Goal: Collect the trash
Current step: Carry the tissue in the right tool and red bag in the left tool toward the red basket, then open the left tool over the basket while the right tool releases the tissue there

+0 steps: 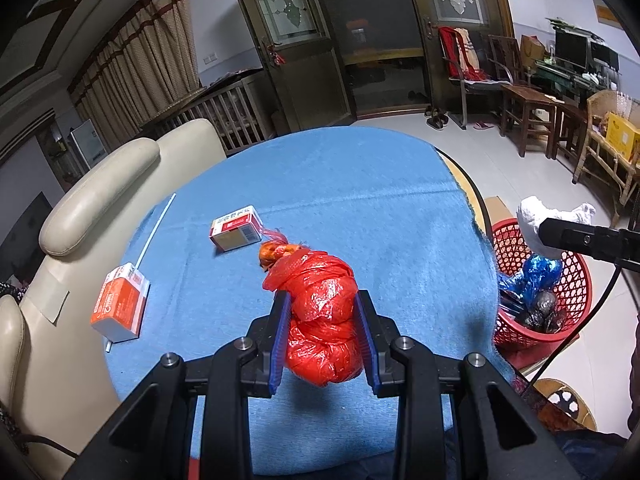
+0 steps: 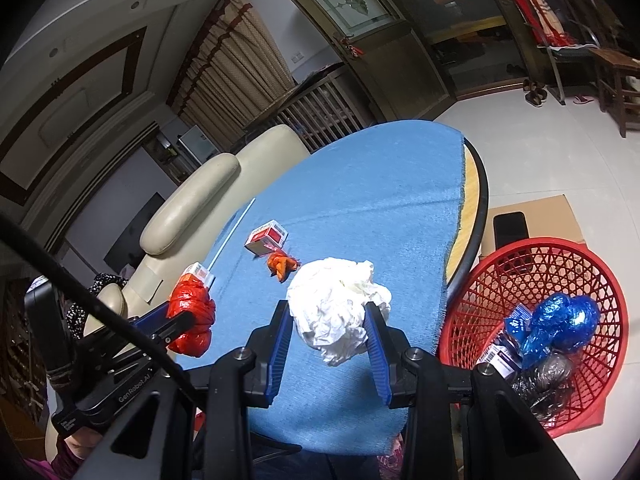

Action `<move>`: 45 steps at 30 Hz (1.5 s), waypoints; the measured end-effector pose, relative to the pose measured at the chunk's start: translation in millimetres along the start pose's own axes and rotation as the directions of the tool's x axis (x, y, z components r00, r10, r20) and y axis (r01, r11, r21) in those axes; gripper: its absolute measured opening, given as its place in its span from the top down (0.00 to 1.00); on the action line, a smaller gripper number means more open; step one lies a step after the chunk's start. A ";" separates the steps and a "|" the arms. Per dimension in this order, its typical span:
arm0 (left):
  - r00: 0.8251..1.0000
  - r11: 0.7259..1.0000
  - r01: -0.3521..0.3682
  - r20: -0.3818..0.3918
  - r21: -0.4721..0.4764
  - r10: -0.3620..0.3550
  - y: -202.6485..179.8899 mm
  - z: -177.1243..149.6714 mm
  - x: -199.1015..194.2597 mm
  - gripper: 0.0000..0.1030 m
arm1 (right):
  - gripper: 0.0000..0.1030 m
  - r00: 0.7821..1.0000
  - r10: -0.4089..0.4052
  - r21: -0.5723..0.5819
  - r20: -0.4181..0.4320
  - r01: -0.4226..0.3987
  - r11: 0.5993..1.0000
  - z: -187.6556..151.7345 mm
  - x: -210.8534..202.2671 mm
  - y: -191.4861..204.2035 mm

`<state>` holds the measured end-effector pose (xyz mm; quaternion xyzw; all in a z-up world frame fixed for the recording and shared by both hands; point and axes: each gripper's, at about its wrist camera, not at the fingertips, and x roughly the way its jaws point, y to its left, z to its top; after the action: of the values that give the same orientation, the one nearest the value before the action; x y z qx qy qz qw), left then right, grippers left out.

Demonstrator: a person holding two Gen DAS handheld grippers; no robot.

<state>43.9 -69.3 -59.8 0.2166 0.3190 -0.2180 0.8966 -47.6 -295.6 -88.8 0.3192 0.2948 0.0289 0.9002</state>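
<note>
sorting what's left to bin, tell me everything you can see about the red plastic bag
The red plastic bag is a thin, glossy, crinkled film, bundled into a lumpy roll and knotted at its far end. It is clamped between the blue pads of the left gripper, above the blue cloth.

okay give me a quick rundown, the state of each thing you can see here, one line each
Left gripper: shut on red bag.
Red bag: knotted, held.
Right gripper: shut on white paper wad.
White paper wad: crumpled, held.
Red basket: partly filled.
Two small boxes: lying on blue cloth.
</note>
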 end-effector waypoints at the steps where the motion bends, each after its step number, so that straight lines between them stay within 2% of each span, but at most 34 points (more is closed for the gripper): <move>1: 1.000 1.000 0.002 -0.002 0.001 -0.002 -0.9 -0.2 0.4 0.67 | 0.62 1.000 -0.001 0.002 0.001 0.001 1.000 -0.1 -0.3 -1.0; 20: 0.999 0.997 0.050 -0.010 0.055 -0.050 -27.8 11.4 9.9 0.67 | 0.62 0.999 -0.032 0.054 0.036 0.030 0.998 -3.9 -15.3 -25.7; 29: 0.992 0.986 0.122 0.006 0.112 -0.123 -54.9 26.9 8.4 0.67 | 0.62 0.996 -0.064 0.106 0.054 0.058 0.993 -4.6 -27.0 -48.4; 35: 0.978 0.970 0.209 -0.015 0.127 -0.209 -74.6 37.9 10.9 0.67 | 0.62 0.993 -0.086 0.141 0.086 0.073 0.987 -1.3 -42.6 -63.7; 45: 0.936 0.927 0.351 -0.058 0.133 -0.346 -102.6 50.2 14.7 0.67 | 0.62 0.982 -0.130 0.203 0.139 0.100 0.974 5.6 -71.2 -89.1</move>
<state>23.9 -182.7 -59.9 0.2228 0.3511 -0.3920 0.8206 -115.4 -386.6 -101.6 0.3894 0.2452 -0.0767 0.8845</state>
